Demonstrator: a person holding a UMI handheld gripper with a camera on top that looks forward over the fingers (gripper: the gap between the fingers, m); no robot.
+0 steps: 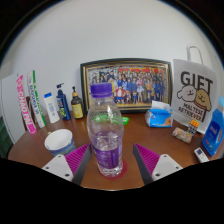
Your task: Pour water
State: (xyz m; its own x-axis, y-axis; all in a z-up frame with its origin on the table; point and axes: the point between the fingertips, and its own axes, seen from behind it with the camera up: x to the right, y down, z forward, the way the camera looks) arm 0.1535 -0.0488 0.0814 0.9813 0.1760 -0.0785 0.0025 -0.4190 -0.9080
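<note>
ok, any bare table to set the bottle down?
Water bottle stands between the open gripper fingers. Bare wooden table: the patch right of the bottle, before the tissue pack, and a strip left of it by the white bowl. Crowded at the back: framed photo, tubes, gift sign.

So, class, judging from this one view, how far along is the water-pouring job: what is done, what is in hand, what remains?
Done: the gripper has reached the water bottle, which stands upright on the table between the open fingers. In hand: closing for a grasp; gaps show at both pads, so nothing is held. Left: the purple cap is on, and no water has been poured. The white cup beside it looks a likely target.
</note>
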